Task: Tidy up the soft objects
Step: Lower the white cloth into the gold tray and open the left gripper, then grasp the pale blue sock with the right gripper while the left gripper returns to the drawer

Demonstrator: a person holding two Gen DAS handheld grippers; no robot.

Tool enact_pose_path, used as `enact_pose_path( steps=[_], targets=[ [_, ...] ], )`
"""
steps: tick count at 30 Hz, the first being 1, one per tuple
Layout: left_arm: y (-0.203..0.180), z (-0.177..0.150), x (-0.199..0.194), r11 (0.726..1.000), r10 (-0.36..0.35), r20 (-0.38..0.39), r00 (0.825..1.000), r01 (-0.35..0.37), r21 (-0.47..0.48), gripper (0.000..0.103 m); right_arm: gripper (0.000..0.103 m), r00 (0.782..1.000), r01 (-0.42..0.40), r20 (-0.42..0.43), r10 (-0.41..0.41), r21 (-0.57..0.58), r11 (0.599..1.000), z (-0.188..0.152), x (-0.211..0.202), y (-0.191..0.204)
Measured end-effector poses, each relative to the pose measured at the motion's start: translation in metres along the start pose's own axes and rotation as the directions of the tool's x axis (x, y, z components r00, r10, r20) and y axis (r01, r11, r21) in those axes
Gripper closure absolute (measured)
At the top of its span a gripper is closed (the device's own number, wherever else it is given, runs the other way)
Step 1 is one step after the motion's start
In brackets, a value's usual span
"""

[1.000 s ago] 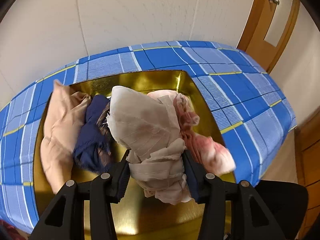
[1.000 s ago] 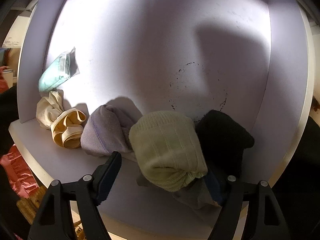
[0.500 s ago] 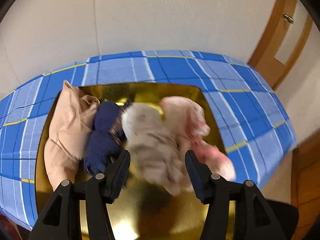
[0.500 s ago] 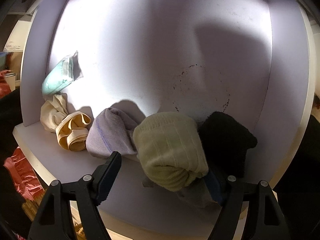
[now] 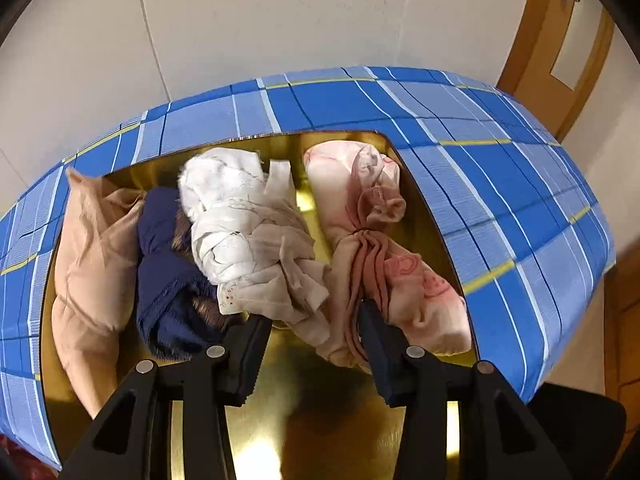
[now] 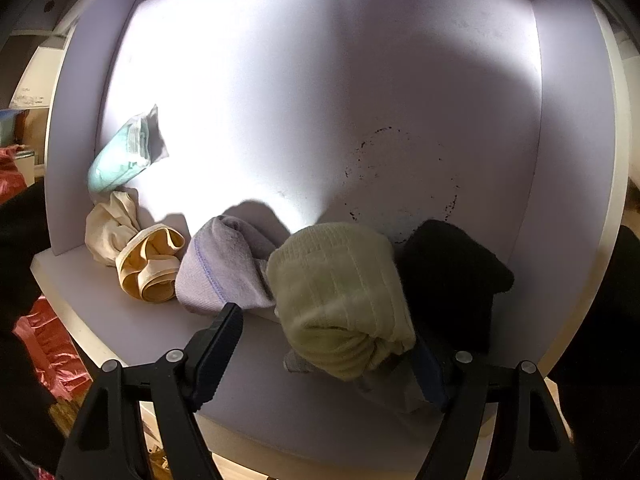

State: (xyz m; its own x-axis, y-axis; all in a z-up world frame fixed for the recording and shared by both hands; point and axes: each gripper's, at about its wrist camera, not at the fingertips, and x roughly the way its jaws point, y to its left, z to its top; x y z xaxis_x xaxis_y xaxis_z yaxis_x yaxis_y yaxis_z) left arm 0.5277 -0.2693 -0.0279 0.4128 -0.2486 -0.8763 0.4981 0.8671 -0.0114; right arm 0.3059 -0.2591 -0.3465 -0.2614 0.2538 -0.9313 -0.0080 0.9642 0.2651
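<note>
Blue plaid bed (image 5: 500, 168) against plain wall, gold tray (image 5: 280, 412) on top. Left tongs (image 5: 312, 344) closing, empty, at tray's near edge below white bundle (image 5: 248, 232). Right tongs (image 6: 320, 344) open around cream sock roll (image 6: 340, 292) at shelf (image 6: 132, 332) front edge. Risk: snagging neighbouring pink bundle (image 5: 372, 240).

Ahead of left cam: plain off-white wall (image 5: 280, 20) with faint vertical seams. Wooden door (image 5: 560, 40) at upper right, metal handle near its top. Surface below draped in blue plaid cloth (image 5: 500, 184), white and yellow stripes. Right cam faces a white shelf compartment (image 6: 572, 160), back panel brightly lit at left-centre, shadowed to the right, ring of dark specks on it.
</note>
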Motion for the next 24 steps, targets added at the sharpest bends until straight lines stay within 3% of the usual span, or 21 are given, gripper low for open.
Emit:
enact_pose_path(
  steps=[7,12,18,24],
  targets=[
    [-0.003,-0.001,-0.015,1.0,0.021,0.017,1.0,-0.022,0.021,0.055,0.024,1.0,-0.01,0.001,0.01,0.011,1.0,0.003,-0.005,-0.005],
    [0.008,-0.014,-0.055,1.0,-0.012,0.099,0.995,0.013,-0.012,0.055,0.024,1.0,-0.01,0.015,0.009,0.013,1.0,0.006,-0.011,-0.006],
    [0.023,-0.054,-0.107,0.991,-0.125,0.201,0.972,0.133,-0.027,0.055,0.024,1.0,0.007,0.027,-0.007,0.015,1.0,0.008,-0.016,-0.008],
    [0.031,-0.107,-0.132,0.988,-0.151,0.22,0.964,0.153,0.006,0.054,0.024,0.999,0.015,0.034,-0.015,0.007,1.0,0.008,-0.017,-0.007]
  ],
)
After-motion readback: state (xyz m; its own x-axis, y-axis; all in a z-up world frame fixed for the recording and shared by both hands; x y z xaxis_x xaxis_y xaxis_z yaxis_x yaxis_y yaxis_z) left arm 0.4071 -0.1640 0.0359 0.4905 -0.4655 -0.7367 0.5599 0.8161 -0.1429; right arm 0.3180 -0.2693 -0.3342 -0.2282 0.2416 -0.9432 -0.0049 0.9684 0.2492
